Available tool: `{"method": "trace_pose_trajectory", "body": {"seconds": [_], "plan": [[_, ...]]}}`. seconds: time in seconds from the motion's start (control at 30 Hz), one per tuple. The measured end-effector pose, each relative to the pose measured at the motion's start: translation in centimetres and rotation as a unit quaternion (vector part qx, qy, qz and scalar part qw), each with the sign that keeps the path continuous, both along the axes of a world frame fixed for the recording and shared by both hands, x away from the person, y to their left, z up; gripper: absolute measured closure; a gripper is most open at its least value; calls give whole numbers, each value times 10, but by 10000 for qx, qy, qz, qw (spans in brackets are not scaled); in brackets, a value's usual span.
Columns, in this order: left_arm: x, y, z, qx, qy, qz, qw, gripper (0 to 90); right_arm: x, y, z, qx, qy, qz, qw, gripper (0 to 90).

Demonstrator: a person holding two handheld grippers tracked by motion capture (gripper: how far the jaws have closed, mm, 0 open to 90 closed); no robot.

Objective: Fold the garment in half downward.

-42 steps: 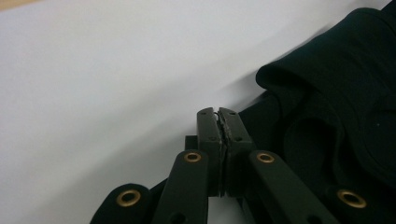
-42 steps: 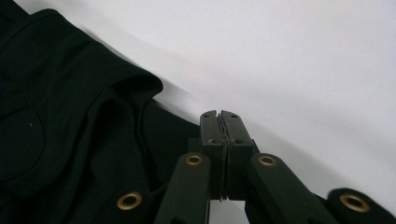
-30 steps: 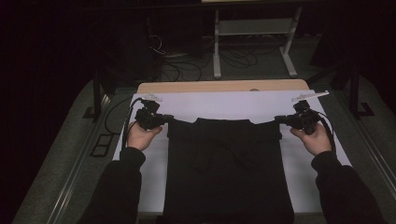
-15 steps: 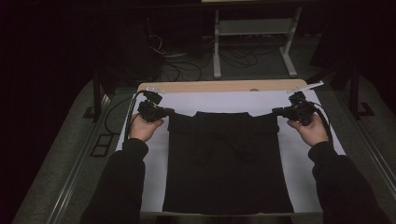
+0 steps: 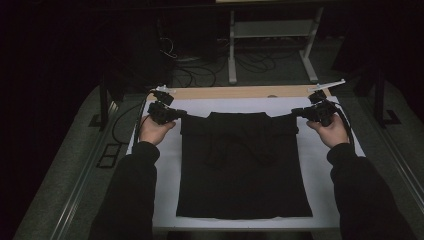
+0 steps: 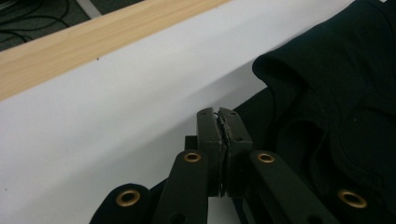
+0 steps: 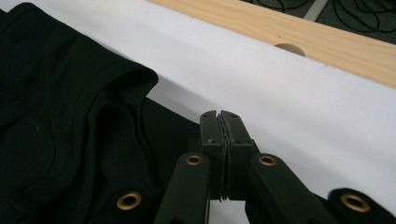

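Observation:
A black garment lies flat on the white table cover, its top edge stretched between both grippers. My left gripper is shut on the garment's top left corner. My right gripper is shut on the top right corner. In the left gripper view the jaws press together with dark cloth running off to the right. In the right gripper view the closed jaws pinch the cloth, which spreads to the left.
A bare wooden strip runs along the table's far edge, with a round hole in it. Beyond stand a metal stand and floor cables. Cables trail off the left side.
Both grippers have moved away from me toward the far edge and apart, pulling the garment's top edge up the table and taut. The cloth now lies flatter.

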State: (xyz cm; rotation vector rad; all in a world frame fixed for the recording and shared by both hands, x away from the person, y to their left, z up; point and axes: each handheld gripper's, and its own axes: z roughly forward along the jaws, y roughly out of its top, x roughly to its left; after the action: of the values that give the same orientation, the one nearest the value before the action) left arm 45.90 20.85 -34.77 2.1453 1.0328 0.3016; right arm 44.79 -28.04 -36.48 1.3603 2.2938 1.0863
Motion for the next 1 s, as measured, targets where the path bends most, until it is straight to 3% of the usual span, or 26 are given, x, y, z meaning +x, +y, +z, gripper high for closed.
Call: {"method": "trace_pose_trajectory", "body": {"seconds": [0.53, 0.63, 0.77, 1.0], "plan": [[15, 4, 16, 106, -168, 132, 9997, 874, 17, 7, 12, -39, -145, -25, 9999, 874], [17, 5, 19, 40, -321, 159, 9993, 874, 20, 8, 13, -42, -172, -43, 9998, 874], [20, 5, 16, -17, -403, 246, 9989, 874, 26, 11, 14, -106, -226, -92, 9996, 874], [30, 3, 8, -36, -352, 347, 9988, 874, 34, 14, 9, -180, -245, -158, 9994, 874]]}}
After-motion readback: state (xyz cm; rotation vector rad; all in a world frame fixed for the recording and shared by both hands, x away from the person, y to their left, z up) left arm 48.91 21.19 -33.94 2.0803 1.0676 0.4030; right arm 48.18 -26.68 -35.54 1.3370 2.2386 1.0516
